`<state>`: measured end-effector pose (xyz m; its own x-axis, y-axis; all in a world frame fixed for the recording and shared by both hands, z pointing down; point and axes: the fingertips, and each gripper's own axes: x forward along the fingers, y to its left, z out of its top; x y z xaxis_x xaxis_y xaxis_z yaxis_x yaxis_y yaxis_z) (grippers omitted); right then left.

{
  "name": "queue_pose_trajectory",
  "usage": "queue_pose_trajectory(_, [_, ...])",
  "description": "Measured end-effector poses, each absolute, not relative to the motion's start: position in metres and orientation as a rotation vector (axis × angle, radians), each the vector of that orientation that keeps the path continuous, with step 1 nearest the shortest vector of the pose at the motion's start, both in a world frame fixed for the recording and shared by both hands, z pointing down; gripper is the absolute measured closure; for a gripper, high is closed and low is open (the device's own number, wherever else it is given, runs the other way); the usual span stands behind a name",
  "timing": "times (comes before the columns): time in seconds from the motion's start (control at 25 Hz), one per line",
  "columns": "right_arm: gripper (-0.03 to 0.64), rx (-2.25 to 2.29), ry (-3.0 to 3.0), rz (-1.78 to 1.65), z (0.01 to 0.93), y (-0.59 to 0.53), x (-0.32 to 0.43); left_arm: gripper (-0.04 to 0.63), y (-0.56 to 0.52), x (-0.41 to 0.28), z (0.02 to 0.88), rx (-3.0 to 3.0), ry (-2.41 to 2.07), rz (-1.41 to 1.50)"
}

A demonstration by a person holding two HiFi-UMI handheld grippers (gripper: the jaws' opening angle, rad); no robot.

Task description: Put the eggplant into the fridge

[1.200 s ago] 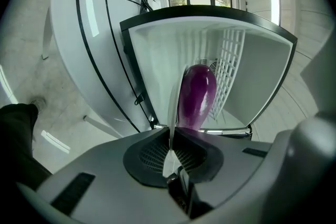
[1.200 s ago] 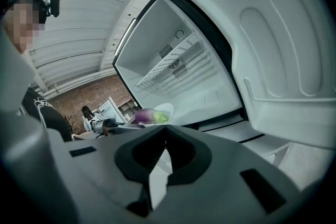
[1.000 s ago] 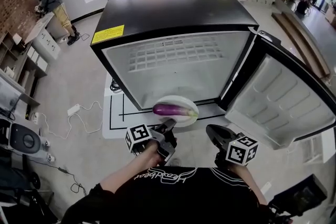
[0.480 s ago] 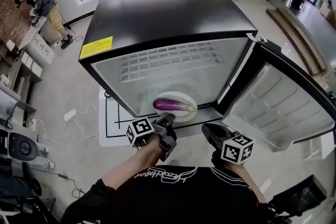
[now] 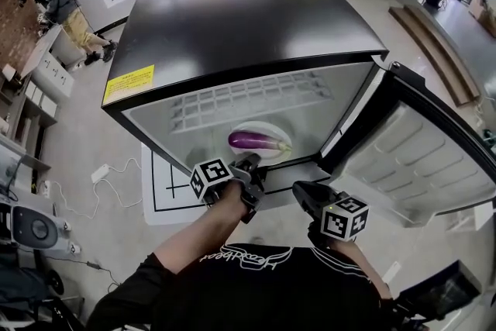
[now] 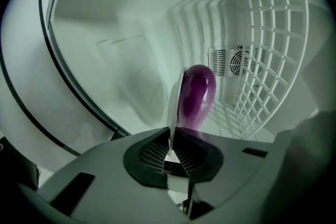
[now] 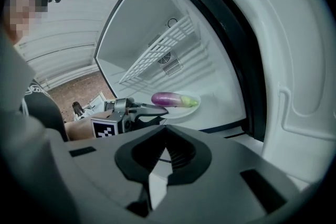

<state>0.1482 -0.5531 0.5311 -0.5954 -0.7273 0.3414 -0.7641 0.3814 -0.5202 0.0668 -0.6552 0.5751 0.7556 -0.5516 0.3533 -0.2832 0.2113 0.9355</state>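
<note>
Looking down in the head view, the eggplant [image 5: 254,140] is seen lying on a white plate [image 5: 260,125] just inside the mouth of the open fridge [image 5: 248,27]; the plate is borne by the left gripper [image 5: 252,164], likely so the vegetable is spared any squeeze; in the left gripper view the jaws are clamped on the plate's rim, a wire shelf [image 6: 268,60] beside; in the right gripper view the right gripper [image 7: 160,175] is closed on nothing, beside the door [image 7: 294,86].

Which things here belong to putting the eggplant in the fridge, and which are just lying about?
Job: eggplant, plate under it, left gripper clamping the plate's rim, open fridge.
Lying about: power strip, marked floor mat, idle right gripper.
</note>
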Motion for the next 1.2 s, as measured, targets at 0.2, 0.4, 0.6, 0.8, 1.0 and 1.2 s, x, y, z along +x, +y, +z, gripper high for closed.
queue_pose_trajectory(0.2, [0.611, 1.375, -2.550, 1.011, 0.538, -0.555, 0.143, 0.568, -0.676, 0.071, 0.584, 1.373, -0.780, -0.190])
queue_pose_trajectory(0.4, [0.611, 1.397, -2.553, 1.003, 0.541, -0.557, 0.146, 0.568, -0.698, 0.072, 0.593, 1.383, -0.834, -0.160])
queue_pose_trajectory(0.6, [0.611, 1.414, -2.548, 1.012, 0.544, -0.559, 0.146, 0.568, -0.712, 0.070, 0.604, 1.363, -0.864, -0.148])
queue_pose_trajectory(0.8, [0.611, 1.405, -2.564, 1.044, 0.545, -0.563, 0.143, 0.568, -0.721, 0.068, 0.610, 1.340, -0.885, -0.147])
queue_pose_trajectory(1.0, [0.611, 1.395, -2.581, 1.073, 0.544, -0.567, 0.139, 0.568, -0.724, 0.071, 0.612, 1.344, -0.882, -0.122])
queue_pose_trajectory(1.2, [0.611, 1.413, -2.598, 1.115, 0.542, -0.571, 0.140, 0.566, -0.725, 0.071, 0.614, 1.365, -0.886, -0.070])
